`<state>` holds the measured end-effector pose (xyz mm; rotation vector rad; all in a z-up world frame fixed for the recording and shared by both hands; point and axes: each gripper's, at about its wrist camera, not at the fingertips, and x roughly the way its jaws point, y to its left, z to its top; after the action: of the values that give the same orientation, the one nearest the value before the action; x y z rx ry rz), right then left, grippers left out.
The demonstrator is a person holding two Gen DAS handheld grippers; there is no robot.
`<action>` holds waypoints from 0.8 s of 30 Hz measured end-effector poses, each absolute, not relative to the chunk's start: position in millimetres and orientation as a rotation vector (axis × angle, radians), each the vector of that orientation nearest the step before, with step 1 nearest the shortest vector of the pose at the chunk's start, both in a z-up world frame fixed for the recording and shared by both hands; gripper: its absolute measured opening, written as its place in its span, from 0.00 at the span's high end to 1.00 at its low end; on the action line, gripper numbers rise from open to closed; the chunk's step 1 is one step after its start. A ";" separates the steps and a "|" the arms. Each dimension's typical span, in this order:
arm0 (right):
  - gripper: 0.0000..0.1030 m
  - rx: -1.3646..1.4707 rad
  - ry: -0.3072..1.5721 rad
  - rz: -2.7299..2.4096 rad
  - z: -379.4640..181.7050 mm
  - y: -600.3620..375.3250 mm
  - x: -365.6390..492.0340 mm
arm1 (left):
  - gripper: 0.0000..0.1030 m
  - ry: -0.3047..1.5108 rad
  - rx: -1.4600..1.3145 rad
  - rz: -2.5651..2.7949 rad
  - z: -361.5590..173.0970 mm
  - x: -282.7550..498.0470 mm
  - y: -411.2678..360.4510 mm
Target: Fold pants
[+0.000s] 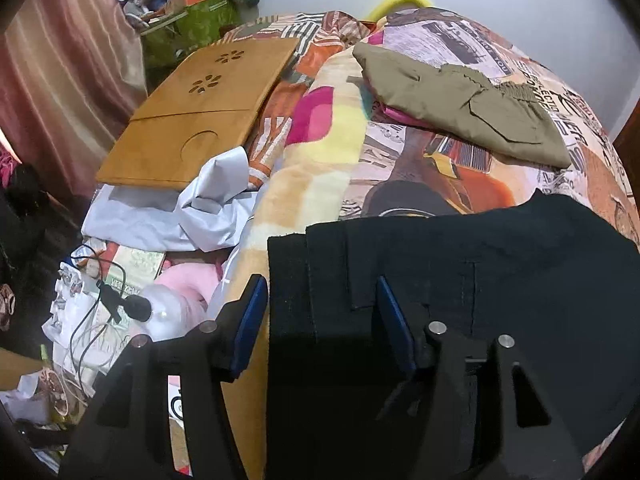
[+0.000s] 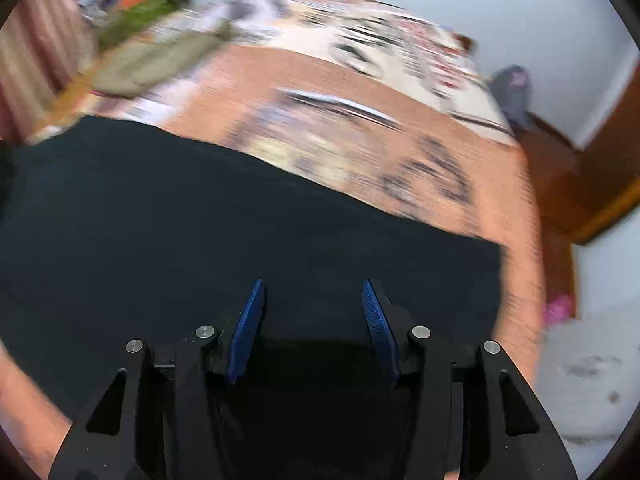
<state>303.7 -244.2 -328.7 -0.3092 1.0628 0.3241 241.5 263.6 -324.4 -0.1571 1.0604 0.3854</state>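
Black pants (image 1: 500, 264) lie flat on the patterned bedspread (image 1: 440, 168), near the front. My left gripper (image 1: 320, 284) hangs open over their left edge; the cloth lies below and between the blue pads (image 1: 250, 320), which do not press on it. The right wrist view is blurred. There my right gripper (image 2: 313, 284) stands open just above the black pants (image 2: 200, 220), nothing pinched between its pads (image 2: 378, 328). The bedspread (image 2: 320, 120) shows beyond the pants.
Folded olive pants (image 1: 472, 108) rest further back on the bed, also seen as olive pants (image 2: 152, 64). A wooden lap tray (image 1: 200, 112), white cloth (image 1: 192, 208) and a clip microphone with cable (image 1: 120, 300) crowd the bed's left side. A curtain (image 1: 60, 80) hangs left; wooden furniture (image 2: 600, 160) stands right.
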 end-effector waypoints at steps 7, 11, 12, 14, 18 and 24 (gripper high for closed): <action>0.56 -0.180 0.998 0.223 -296.9 -312.0 276.5 | 0.45 0.999 -0.051 0.274 -276.4 242.5 193.7; 0.55 -0.117 0.920 0.251 -266.8 -330.2 258.8 | 0.45 0.949 -0.030 0.132 -248.9 255.1 129.3; 0.53 -0.103 0.905 0.266 -261.0 -331.7 254.7 | 0.45 0.940 -0.035 0.084 -244.1 258.6 110.3; 0.53 -0.078 0.882 0.305 -255.4 -328.4 247.6 | 0.45 0.938 -0.050 -0.007 -241.1 265.9 72.4; 0.53 -0.044 0.891 0.345 -275.8 -318.4 243.6 | 0.45 0.971 -0.062 -0.161 -252.1 283.9 -4.0; 0.53 -0.006 1.013 0.359 -339.1 -317.4 247.2 | 0.45 1.064 0.032 -0.300 -291.1 309.3 -102.4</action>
<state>247.2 -317.4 -339.1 -0.0056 1.0132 0.3592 309.3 -102.4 -291.1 0.0318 1.0642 -0.2997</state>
